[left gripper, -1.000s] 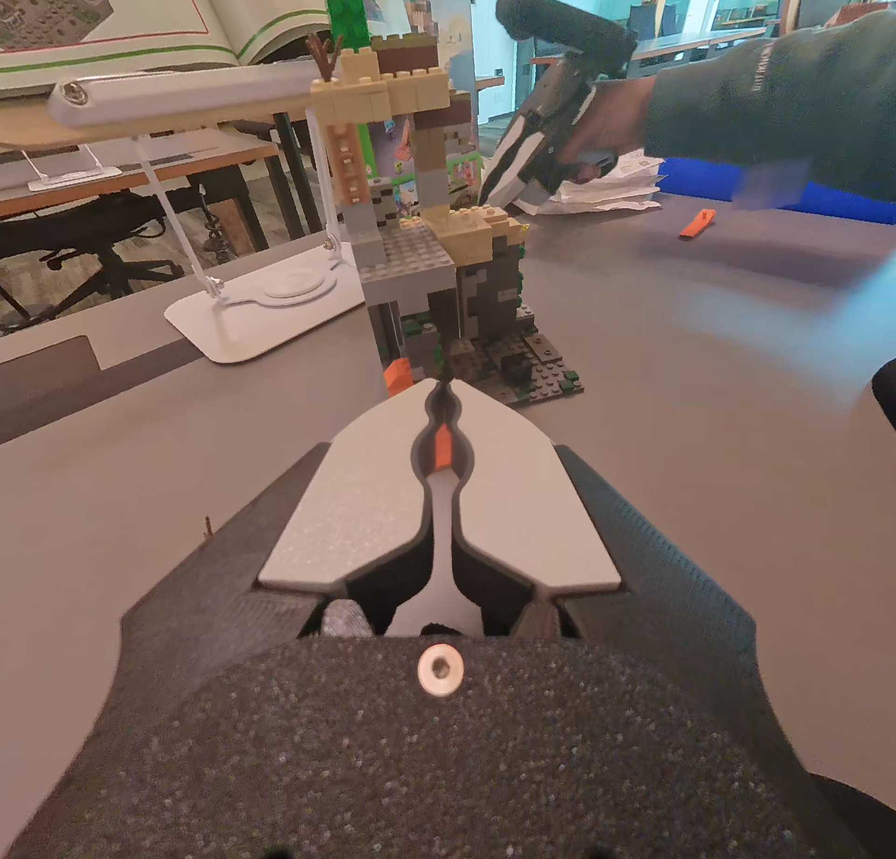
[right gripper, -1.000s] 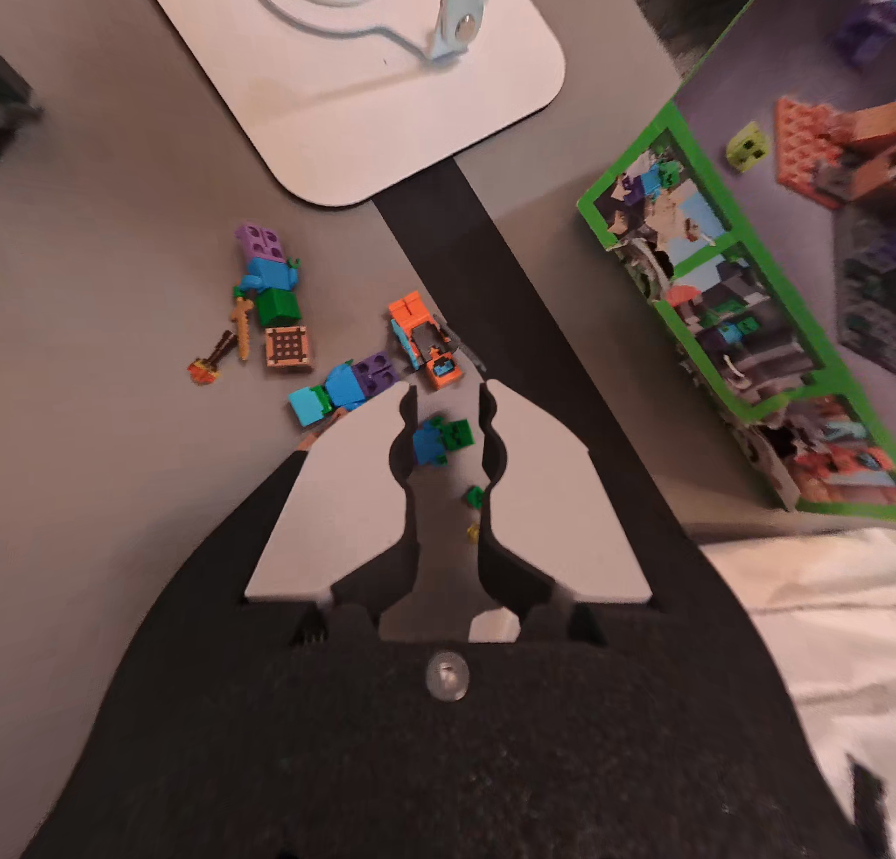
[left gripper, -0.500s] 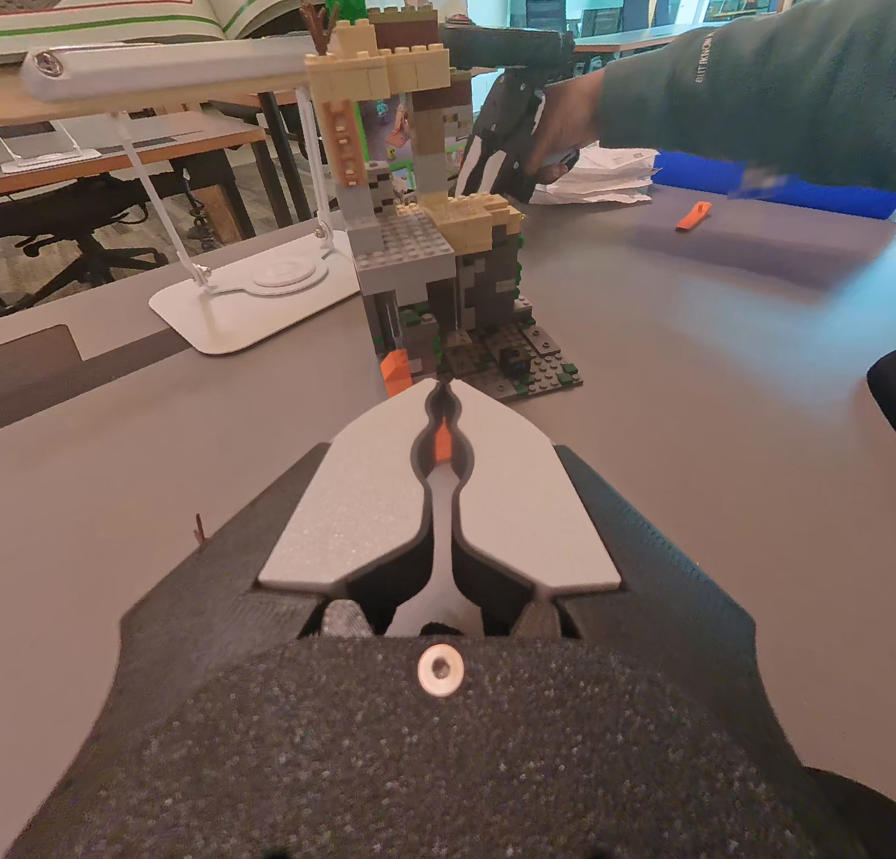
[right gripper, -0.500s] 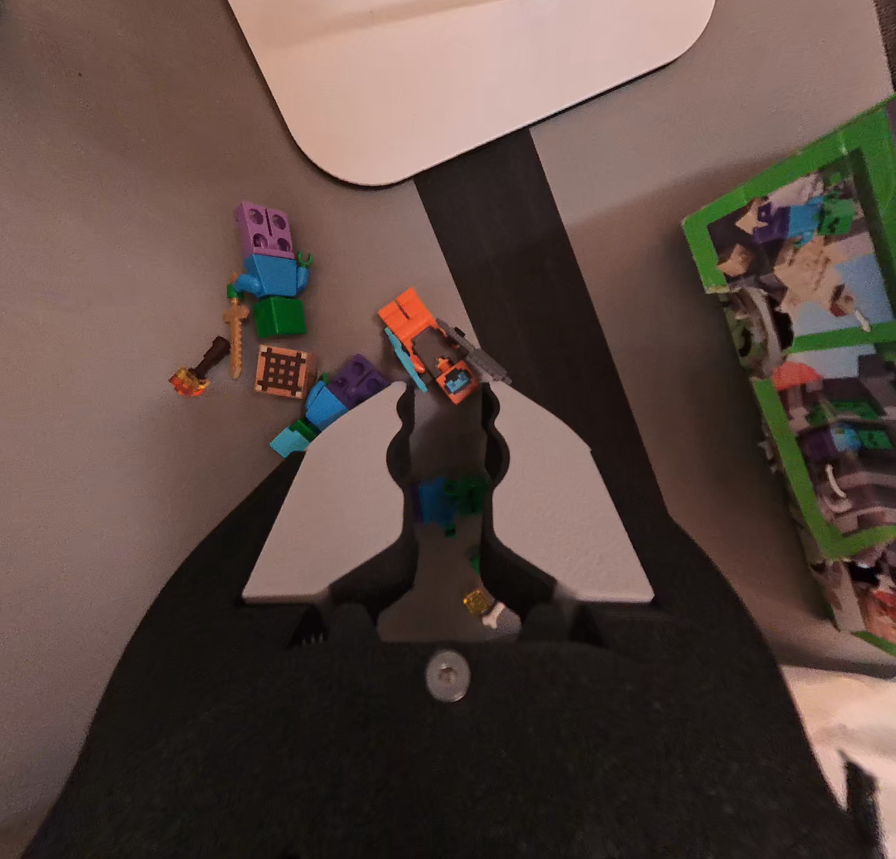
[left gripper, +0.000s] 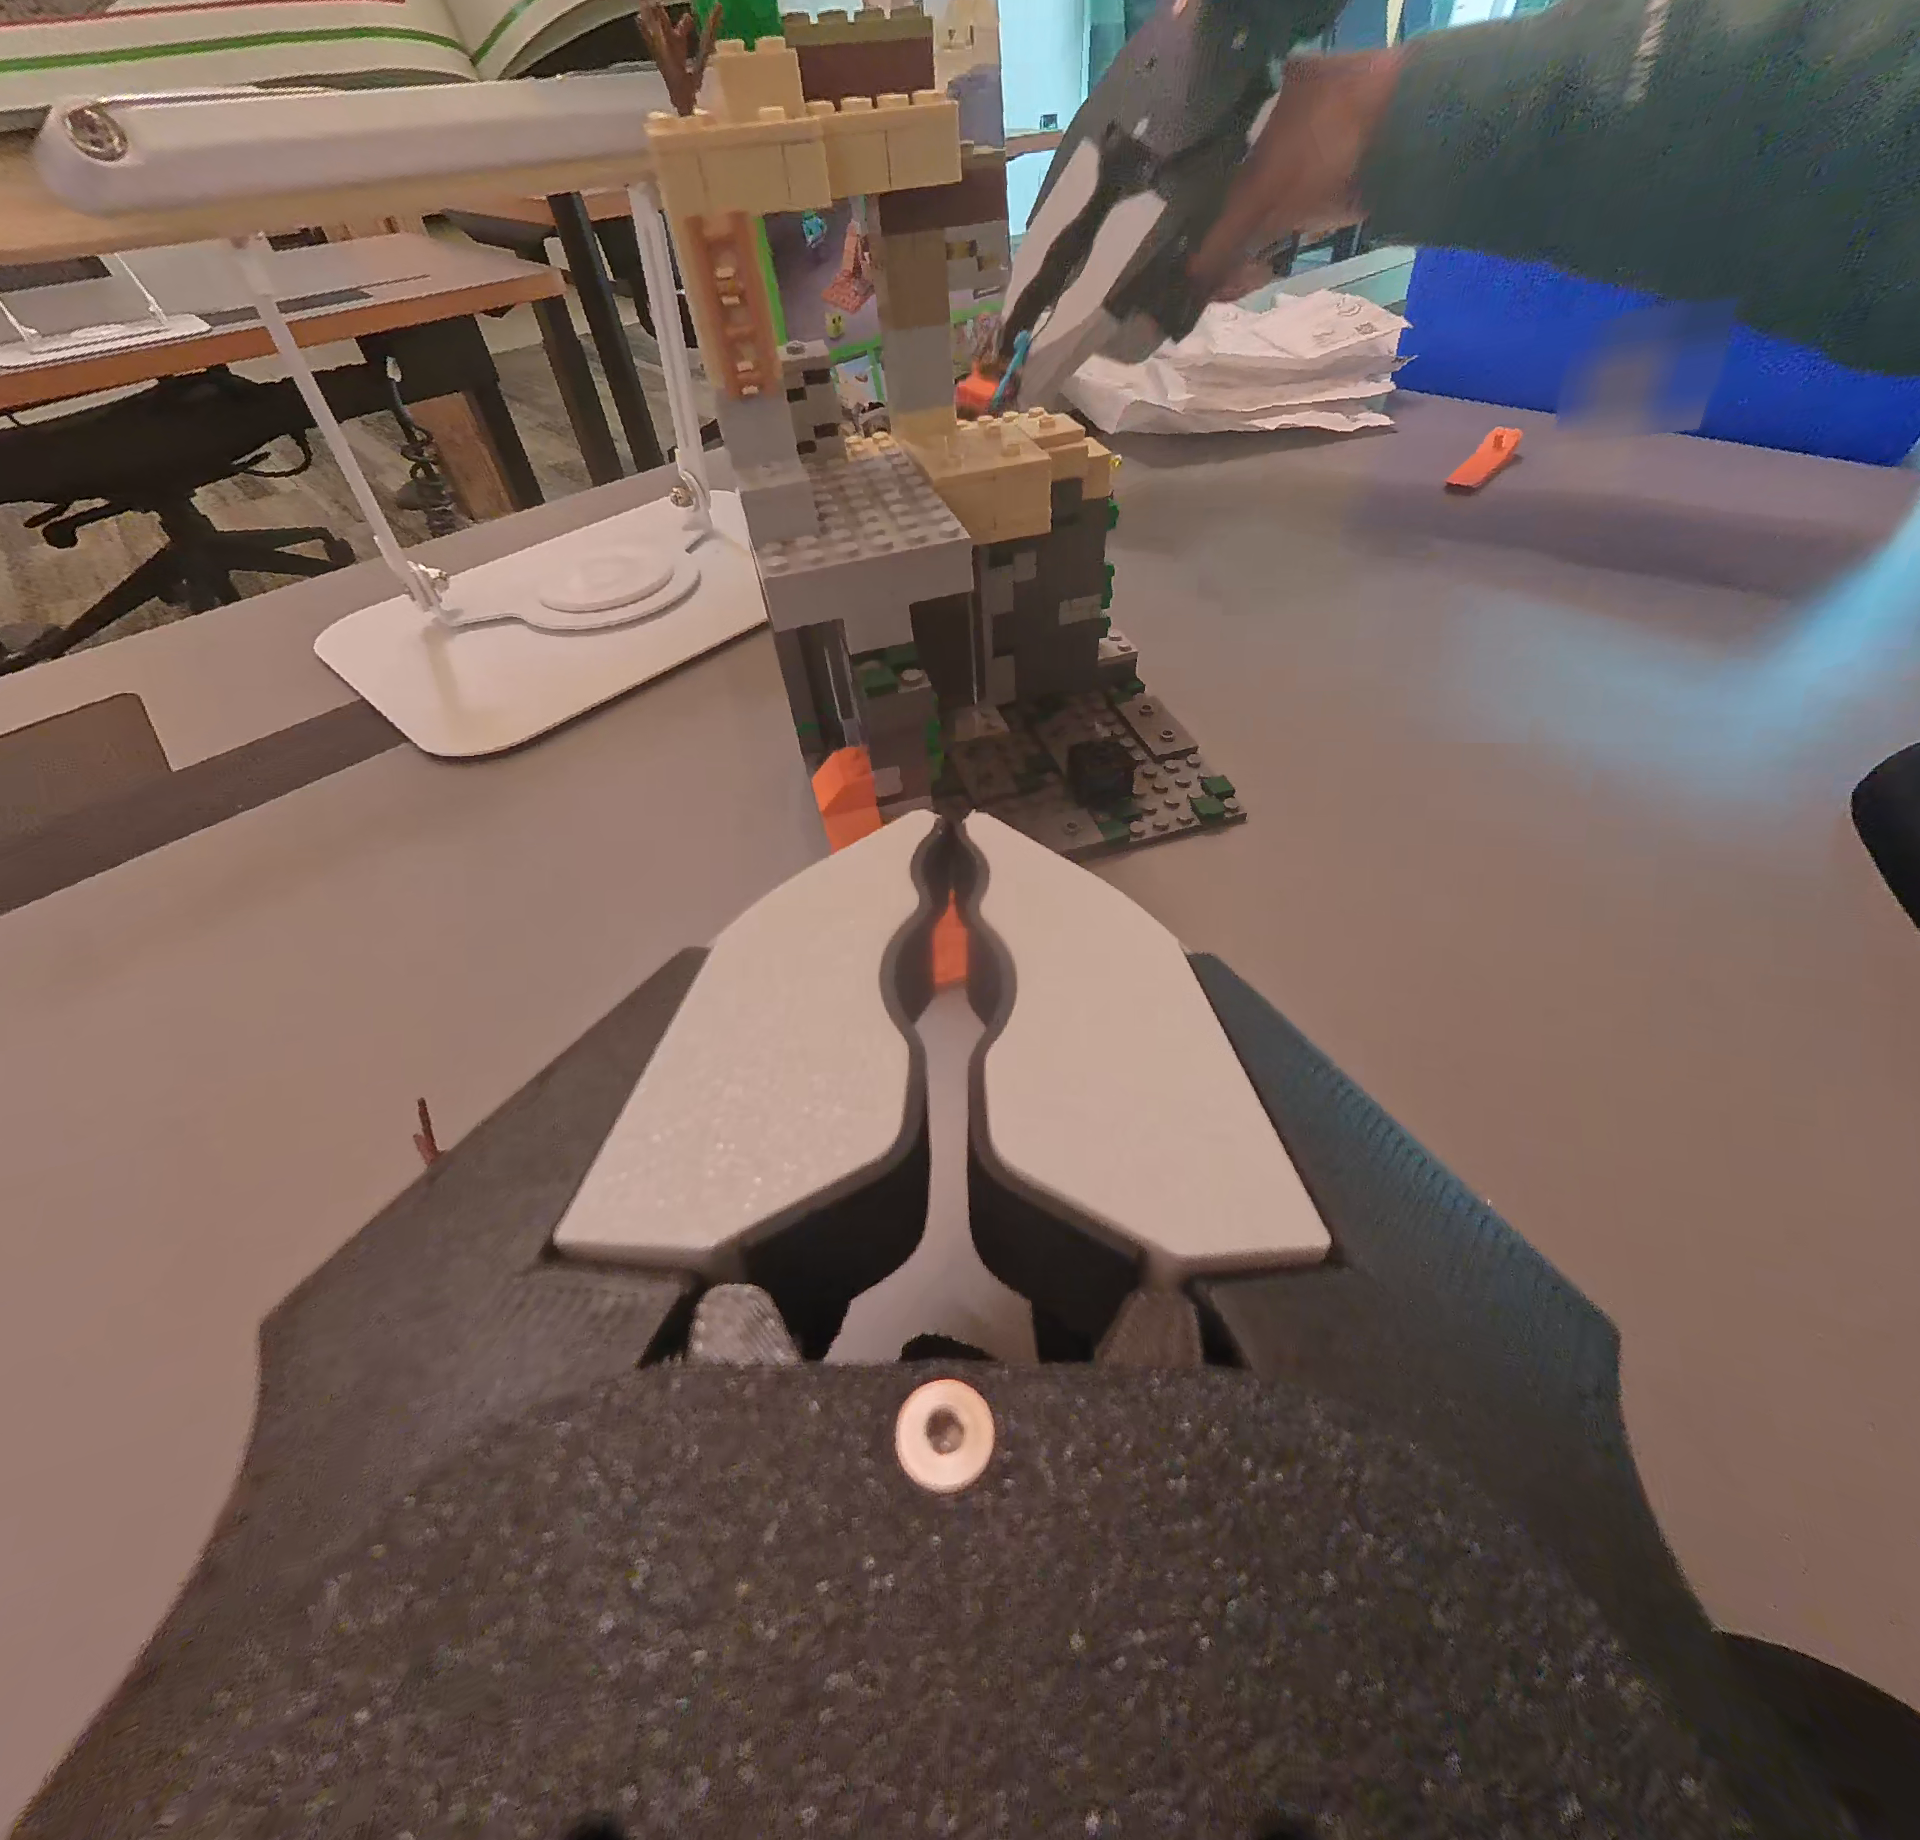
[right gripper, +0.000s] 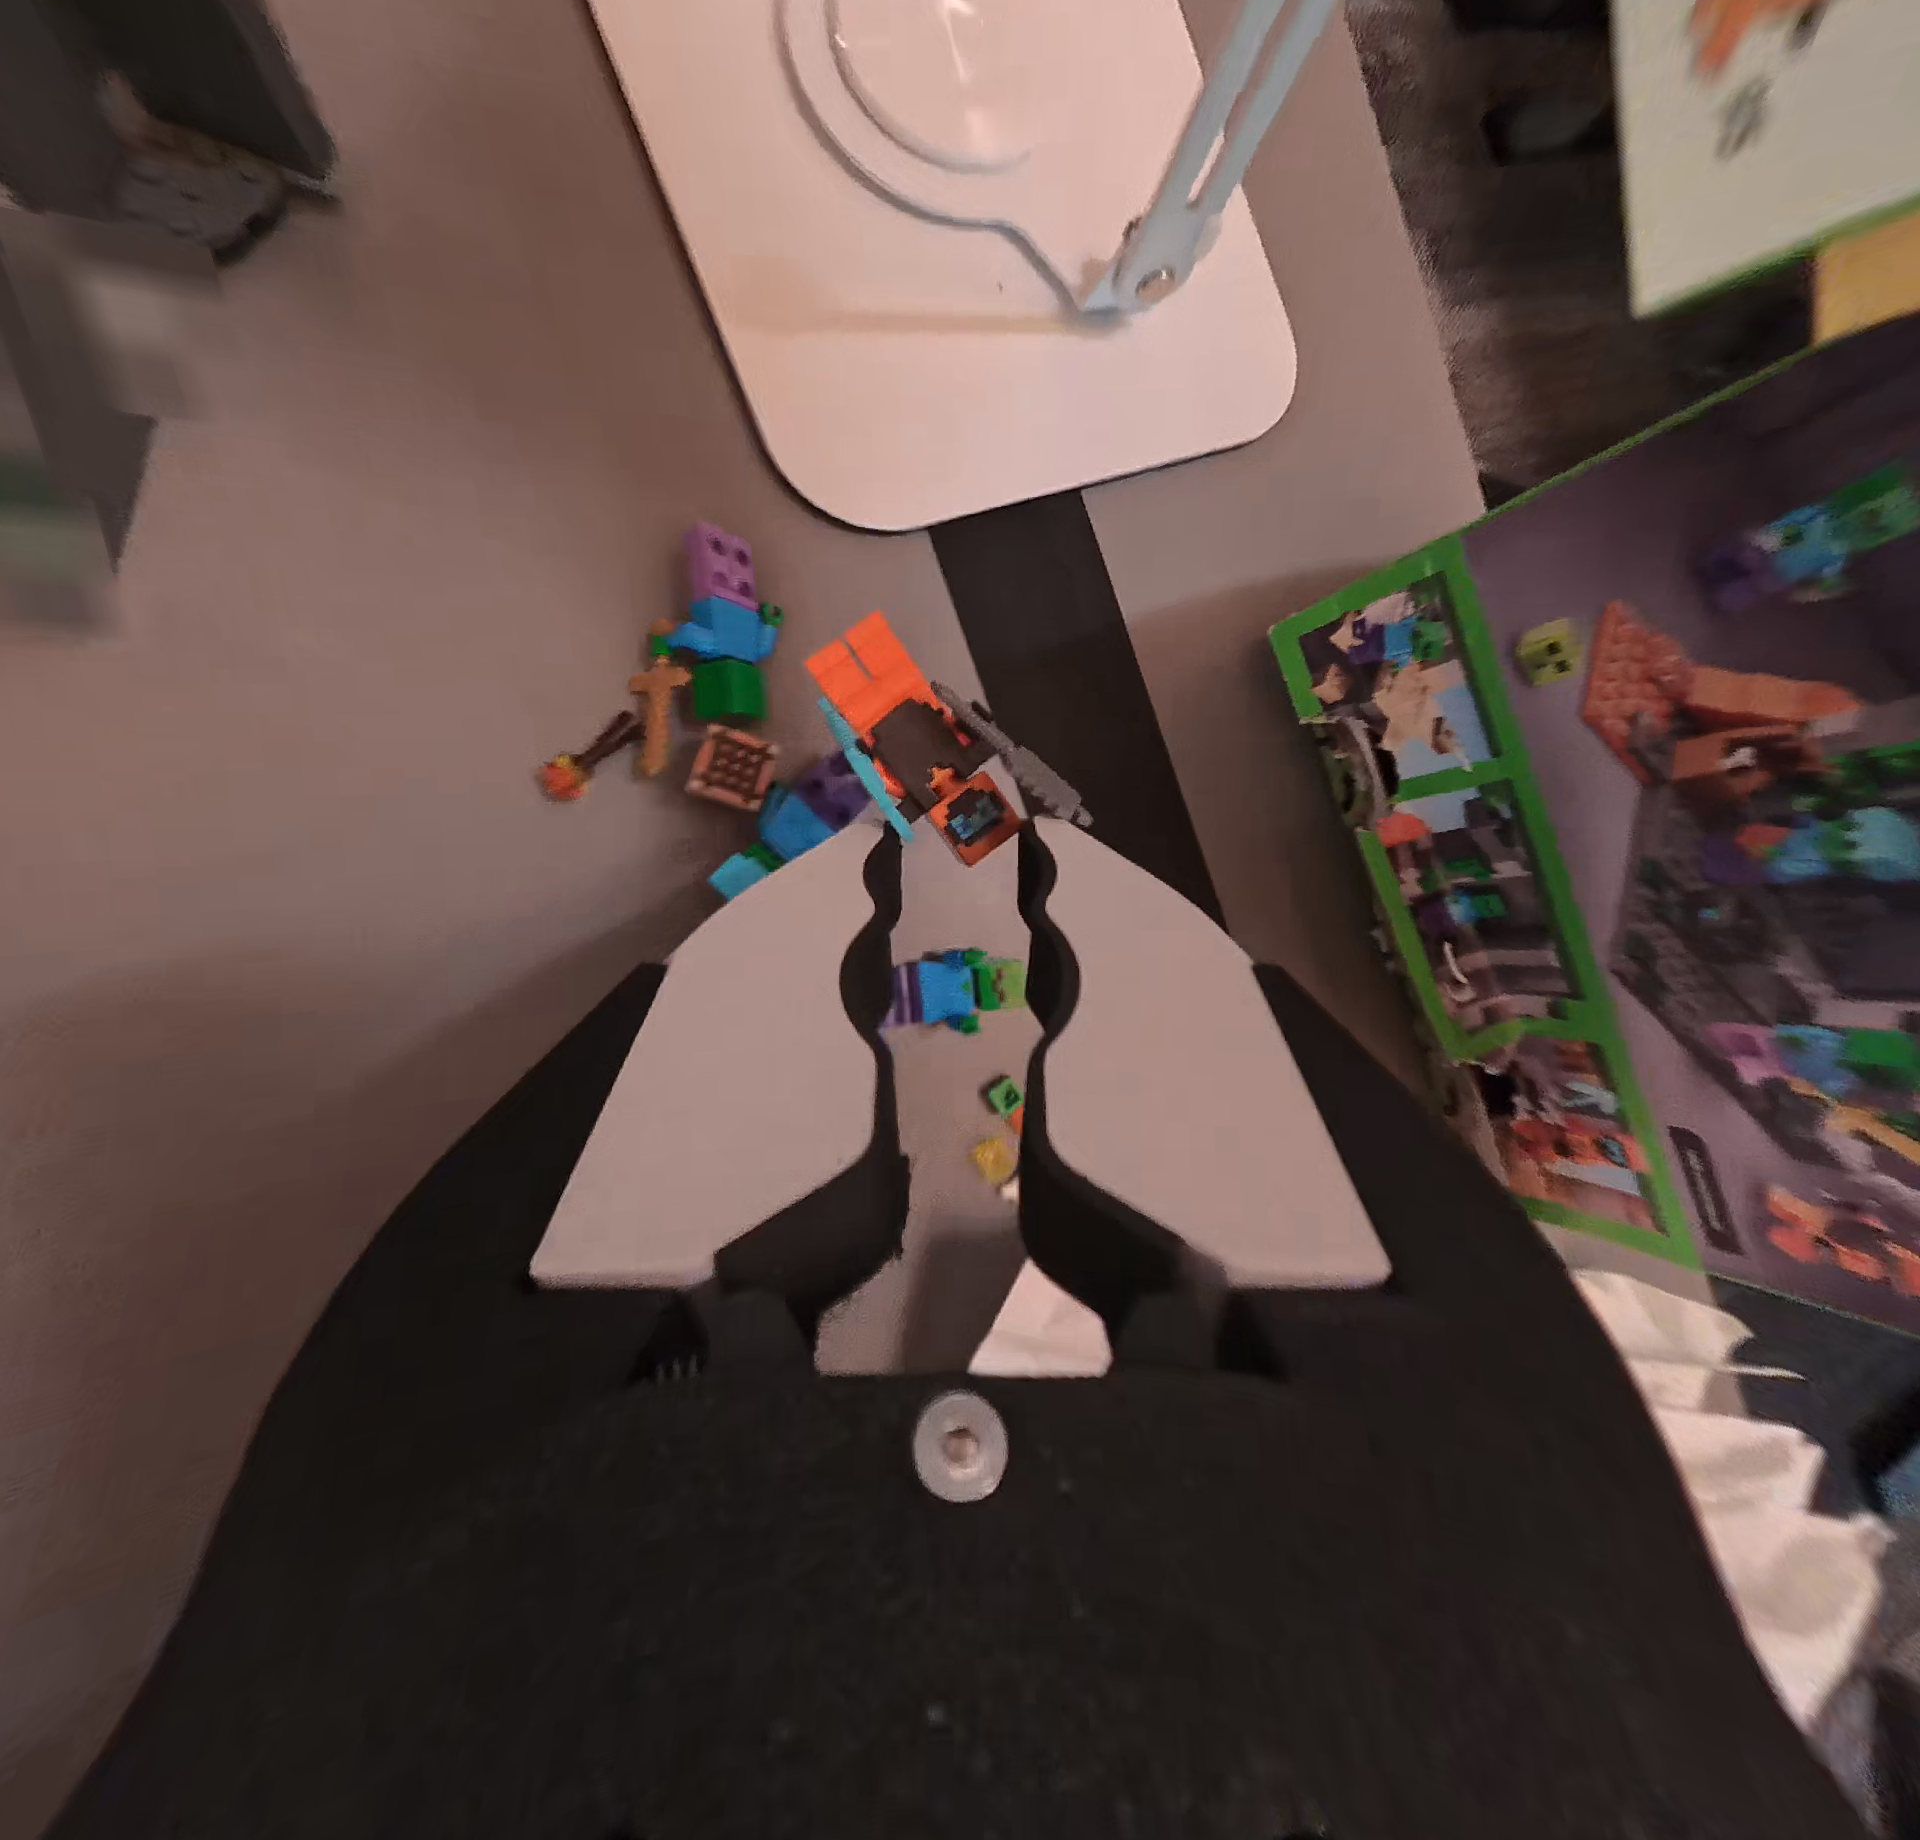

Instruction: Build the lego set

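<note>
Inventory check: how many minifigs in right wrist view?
4: orange figure in claw tips, one between its fingers, one half under a finger, one by the sword. More may hide.

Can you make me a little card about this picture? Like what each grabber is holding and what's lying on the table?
left gripper: fingers shut on a small orange piece
right gripper: fingers gripping an orange figure, up off the table
tower: tan and grey, on a dark baseplate, just ahead of the left gripper
loose on table: blue-and-green figure, tiny sword, torch
nearby: white lamp base, set box
</note>
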`<state>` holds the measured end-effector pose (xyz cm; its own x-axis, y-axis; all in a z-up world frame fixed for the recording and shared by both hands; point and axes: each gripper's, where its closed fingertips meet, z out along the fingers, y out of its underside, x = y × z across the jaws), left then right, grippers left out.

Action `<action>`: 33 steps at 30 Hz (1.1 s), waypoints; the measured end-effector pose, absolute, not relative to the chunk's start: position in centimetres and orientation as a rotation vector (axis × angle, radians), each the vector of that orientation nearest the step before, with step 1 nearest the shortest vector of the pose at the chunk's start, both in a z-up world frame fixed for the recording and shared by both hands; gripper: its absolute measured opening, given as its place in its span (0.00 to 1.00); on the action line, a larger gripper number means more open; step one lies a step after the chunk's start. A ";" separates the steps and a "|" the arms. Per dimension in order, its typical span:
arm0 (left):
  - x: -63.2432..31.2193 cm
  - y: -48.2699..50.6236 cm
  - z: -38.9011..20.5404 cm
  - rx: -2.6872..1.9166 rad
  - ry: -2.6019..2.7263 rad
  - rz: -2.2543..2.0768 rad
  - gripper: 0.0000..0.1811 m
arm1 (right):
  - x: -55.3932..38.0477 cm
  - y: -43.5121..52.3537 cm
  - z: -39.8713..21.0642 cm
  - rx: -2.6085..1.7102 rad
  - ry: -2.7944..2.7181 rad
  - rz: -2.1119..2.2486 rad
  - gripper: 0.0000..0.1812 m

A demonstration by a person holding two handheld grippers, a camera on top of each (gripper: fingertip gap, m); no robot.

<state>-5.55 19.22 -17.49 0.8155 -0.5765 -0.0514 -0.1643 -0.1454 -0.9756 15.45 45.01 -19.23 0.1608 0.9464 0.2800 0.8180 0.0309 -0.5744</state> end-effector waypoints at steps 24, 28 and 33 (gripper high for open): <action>5.3 15.1 -13.3 -1.758 0.775 -0.992 0.15 | 5.3 17.8 -12.2 -0.855 -2.193 0.136 0.12; 5.7 14.7 -13.4 -1.782 0.711 -1.139 0.11 | 4.6 17.0 -12.4 -0.777 -2.201 0.087 0.12; 5.6 14.8 -14.2 -1.799 0.705 -1.135 0.08 | 4.4 17.0 -12.8 -0.742 -2.189 0.047 0.12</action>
<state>5.55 14.84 -14.21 0.4235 -0.8064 0.4128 -0.0124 -0.4607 -0.8875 4.39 16.98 -12.77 -0.5022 0.5244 0.6876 0.4942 0.8265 -0.2695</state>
